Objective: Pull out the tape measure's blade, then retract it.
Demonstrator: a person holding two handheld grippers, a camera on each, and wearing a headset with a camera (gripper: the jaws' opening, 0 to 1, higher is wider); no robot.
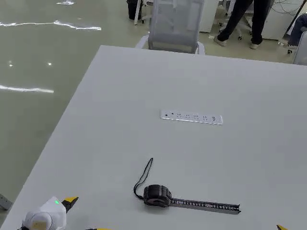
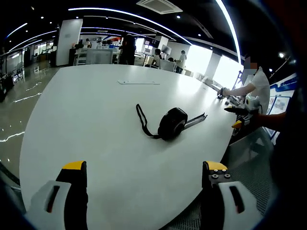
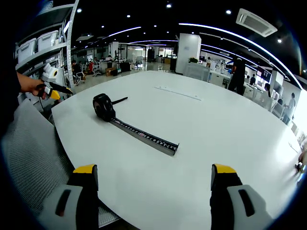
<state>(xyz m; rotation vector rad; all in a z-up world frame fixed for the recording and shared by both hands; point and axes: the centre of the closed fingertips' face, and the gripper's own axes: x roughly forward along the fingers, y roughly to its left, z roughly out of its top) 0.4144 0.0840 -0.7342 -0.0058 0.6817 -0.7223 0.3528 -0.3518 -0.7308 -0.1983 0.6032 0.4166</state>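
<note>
Left tongs (image 2: pixel 145 166): jaws spread wide, yellow tips far apart, bare desk (image 1: pixel 120 105) showing between them. They hang at the near desk edge.

Right tongs (image 3: pixel 154 168): same posture, jaws spread wide, also at the near edge.

Tape measure (image 1: pixel 157 195): black, lying on the white desk close to the near edge, well apart from both tongs.
- Head view: the left tongs sit in the 7 o'clock corner, and the tape measure lies at their 3 o'clock.
- Left gripper view: the case (image 2: pixel 172 123) lies ahead at about 1 o'clock.
- Right gripper view: the case lies at 11 o'clock.

Blade (image 1: pixel 206 206): pulled out, flat on the desk.
- Head view: it runs from the case toward 3 o'clock.
- Right gripper view: its free end lies nearest, at 12 o'clock ahead of the right tongs, and does not touch them.

Strap (image 1: pixel 144 175): thin black loop trailing from the case toward 12 o'clock in the head view.

Socket strip (image 1: pixel 192 117): flush in the desk, farther off at the case's 1 o'clock.

Past the far edge: a grey chair (image 1: pixel 172 24) pushed up to the desk. A person's legs (image 1: pixel 240 19) stand on the glossy floor (image 1: pixel 38 57) beyond.
</note>
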